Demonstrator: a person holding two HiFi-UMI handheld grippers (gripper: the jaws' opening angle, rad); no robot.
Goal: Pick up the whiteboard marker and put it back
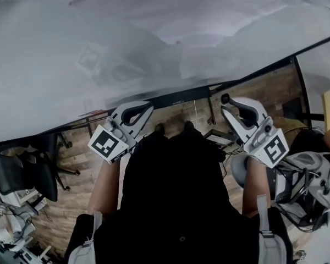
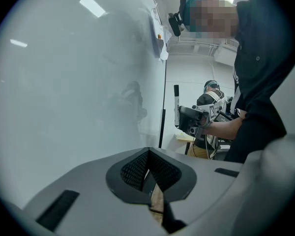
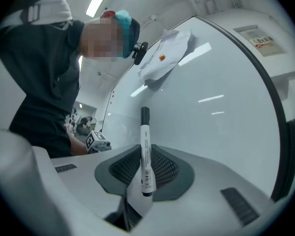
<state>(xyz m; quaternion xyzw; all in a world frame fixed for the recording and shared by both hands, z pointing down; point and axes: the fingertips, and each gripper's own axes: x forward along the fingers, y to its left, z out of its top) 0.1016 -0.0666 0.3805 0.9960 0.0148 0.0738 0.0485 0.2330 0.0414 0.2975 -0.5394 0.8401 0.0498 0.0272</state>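
Note:
The whiteboard marker [image 3: 145, 154], white with a black cap, stands upright between the pads of my right gripper [image 3: 145, 167], which is shut on it. From the left gripper view the same marker [image 2: 176, 103] rises above the right gripper [image 2: 192, 120]. In the head view the marker's black end [image 1: 225, 99] shows at the tip of the right gripper [image 1: 229, 108], close to the whiteboard [image 1: 99, 54]. My left gripper [image 1: 144, 110] is held level with it on the left, also near the board. Its jaws [image 2: 147, 168] are shut with nothing in them.
A sheet of paper [image 3: 164, 53] is pinned to the whiteboard [image 3: 216, 97] by a small magnet. Below are a wooden floor [image 1: 181, 111], the board's stand foot [image 1: 212, 114], an office chair [image 1: 22, 175] at left and a seated person with gear [image 1: 311, 183] at right.

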